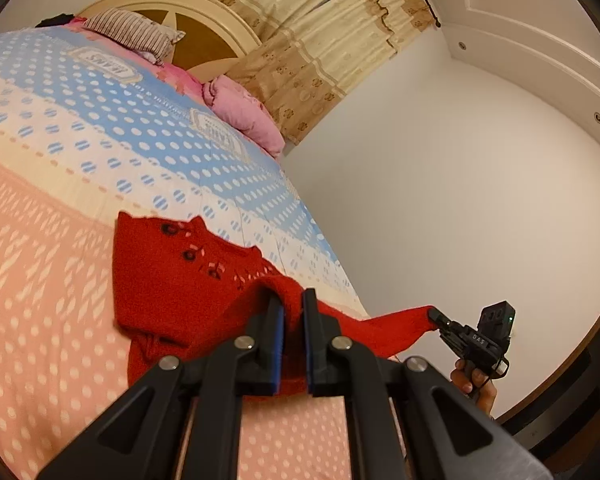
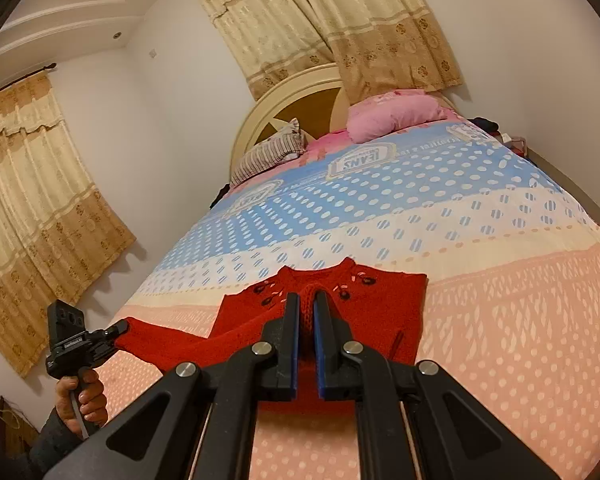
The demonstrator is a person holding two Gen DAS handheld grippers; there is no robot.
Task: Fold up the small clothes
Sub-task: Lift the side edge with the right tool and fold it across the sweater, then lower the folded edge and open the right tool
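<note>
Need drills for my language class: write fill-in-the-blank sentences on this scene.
The sweater is ___ in colour.
The left claw and right claw are both ___ on it.
The unstriped pillow is ___.
Missing words: red; shut; pink.

bedspread patches (image 2: 359, 163): "JEANS", seen upside down, on cream labels printed across the blue band
right gripper (image 1: 436, 316): "DAS" in white letters on its black body

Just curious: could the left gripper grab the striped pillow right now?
Probably not: the left gripper is shut on the red sweater, and the striped pillow lies far off by the headboard.
</note>
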